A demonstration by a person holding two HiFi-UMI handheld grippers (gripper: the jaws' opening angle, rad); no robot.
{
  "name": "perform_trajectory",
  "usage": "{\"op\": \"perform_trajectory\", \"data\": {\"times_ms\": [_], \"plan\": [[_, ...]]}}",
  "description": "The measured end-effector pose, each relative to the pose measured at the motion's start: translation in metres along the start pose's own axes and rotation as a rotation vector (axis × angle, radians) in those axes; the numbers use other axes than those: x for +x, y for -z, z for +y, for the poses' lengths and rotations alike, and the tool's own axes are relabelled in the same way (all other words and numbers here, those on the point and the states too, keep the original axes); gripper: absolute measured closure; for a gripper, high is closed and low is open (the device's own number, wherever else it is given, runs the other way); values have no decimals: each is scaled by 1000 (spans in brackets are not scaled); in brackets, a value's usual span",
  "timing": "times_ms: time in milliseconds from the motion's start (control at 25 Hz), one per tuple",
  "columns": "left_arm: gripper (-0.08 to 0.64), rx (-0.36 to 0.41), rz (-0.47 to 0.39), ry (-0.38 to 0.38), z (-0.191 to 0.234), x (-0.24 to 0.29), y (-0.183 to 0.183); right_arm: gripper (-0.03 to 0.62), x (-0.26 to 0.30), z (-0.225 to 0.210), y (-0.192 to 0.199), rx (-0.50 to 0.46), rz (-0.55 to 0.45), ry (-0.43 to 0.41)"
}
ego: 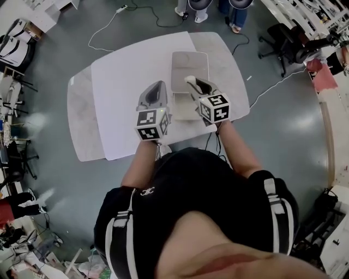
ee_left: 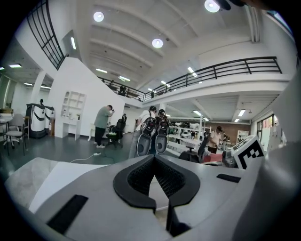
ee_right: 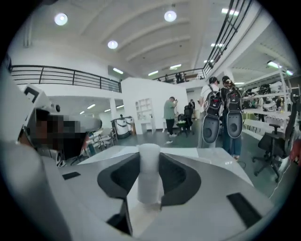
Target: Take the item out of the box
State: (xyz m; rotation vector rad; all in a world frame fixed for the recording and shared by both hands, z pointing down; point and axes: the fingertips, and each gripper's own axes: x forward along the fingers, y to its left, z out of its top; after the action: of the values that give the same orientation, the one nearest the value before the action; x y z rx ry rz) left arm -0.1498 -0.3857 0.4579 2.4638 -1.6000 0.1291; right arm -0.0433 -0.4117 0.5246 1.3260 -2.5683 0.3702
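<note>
A pale box [ego: 189, 70] stands open in the middle of the table [ego: 82, 114], its lid tipped back on the far side. My right gripper [ego: 194, 84] hangs above the box, shut on a white cylindrical item [ego: 191, 80]. In the right gripper view the item [ee_right: 150, 176] stands upright between the dark pads of that gripper [ee_right: 149, 160]. My left gripper [ego: 156, 90] hovers just left of the box. In the left gripper view its tips [ee_left: 154, 159] meet with nothing between them. The inside of the box is hidden behind the right gripper.
A white sheet [ego: 131, 71] covers most of the table. People [ego: 218, 8] stand beyond its far edge. An office chair [ego: 281, 38] is at the back right, and cables [ego: 106, 27] run across the floor around the table.
</note>
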Motion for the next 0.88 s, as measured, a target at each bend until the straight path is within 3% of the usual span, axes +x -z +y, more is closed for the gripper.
{"op": "perform_trajectory", "data": {"times_ms": [240,400,880], "plan": [[548,18,-5,31,-12,12,-9,468,-41,-31,-67,-35,-243,185],[548,28,-8,44,-22,19,-11,469,-71,-51,-95,-81,-341,292],[548,67,-14,74,-35,28,-21,472,-107,-78,-111,-87,-435,417]]}}
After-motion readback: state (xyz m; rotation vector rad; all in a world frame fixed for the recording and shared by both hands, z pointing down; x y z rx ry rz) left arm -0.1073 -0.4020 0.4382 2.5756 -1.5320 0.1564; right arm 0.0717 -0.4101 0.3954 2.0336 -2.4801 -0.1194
